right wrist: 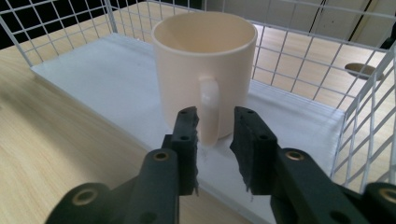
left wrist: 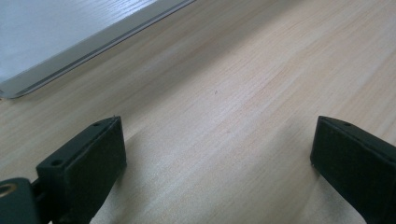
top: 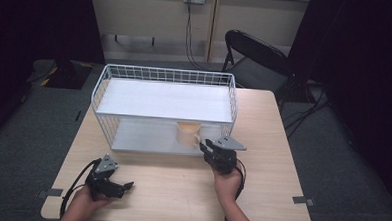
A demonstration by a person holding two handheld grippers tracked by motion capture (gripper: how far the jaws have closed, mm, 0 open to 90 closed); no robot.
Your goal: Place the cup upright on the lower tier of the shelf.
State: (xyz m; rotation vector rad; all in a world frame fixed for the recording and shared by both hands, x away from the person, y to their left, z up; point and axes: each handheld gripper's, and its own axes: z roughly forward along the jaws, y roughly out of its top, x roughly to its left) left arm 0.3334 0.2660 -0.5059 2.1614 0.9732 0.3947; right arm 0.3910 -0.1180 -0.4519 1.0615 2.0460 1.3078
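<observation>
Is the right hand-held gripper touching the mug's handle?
Apart. In the right gripper view, the right hand-held gripper has its jaws on either side of the mug's handle, with a slim gap showing on each side.

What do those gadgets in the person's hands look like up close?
Each hand holds a black tool. The left gripper and right gripper each carry a grey three-cornered plate on top and trail a black cable. Their jaws are chunky black blocks with small screw holes; round brass-coloured fittings sit in the arms behind them. The forearms are bare, with no sleeves showing.
</observation>
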